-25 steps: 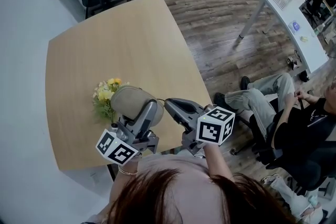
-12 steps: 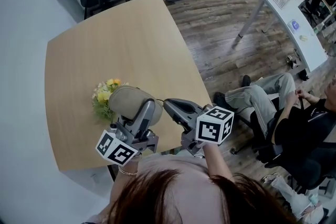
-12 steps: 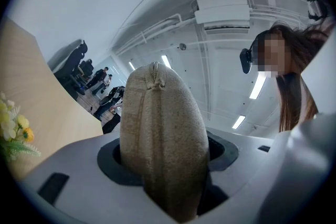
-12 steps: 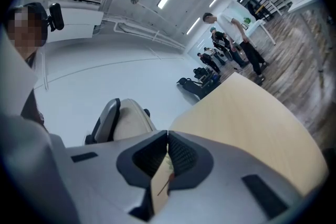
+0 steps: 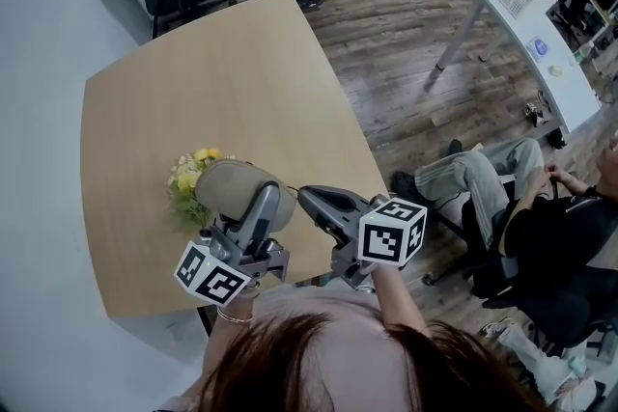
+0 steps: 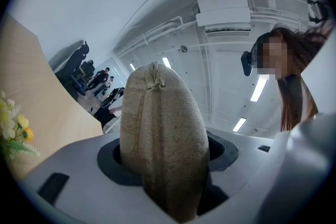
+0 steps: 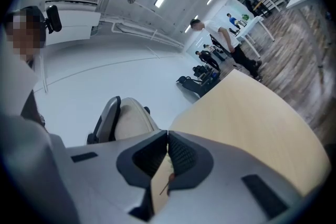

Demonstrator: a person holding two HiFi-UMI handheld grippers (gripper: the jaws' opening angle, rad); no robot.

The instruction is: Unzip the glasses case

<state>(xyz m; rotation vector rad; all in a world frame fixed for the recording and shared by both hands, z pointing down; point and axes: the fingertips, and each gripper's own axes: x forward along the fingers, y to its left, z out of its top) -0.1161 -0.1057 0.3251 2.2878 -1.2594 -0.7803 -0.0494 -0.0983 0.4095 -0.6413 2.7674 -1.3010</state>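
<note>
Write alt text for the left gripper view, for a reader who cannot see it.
The left claw grips a beige fabric glasses case, standing upright between its jaws. At the left are a wooden table and yellow flowers.

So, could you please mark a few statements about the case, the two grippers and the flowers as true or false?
1. The left gripper is shut on the glasses case. True.
2. The glasses case lies flat on the table. False: it is held up in the left gripper.
3. The right gripper has its jaws wide apart. False: they meet at the tips, with a thin reddish cord, apparently the zip pull, between them.
4. Yellow flowers sit on the table beside the case. True.
</note>
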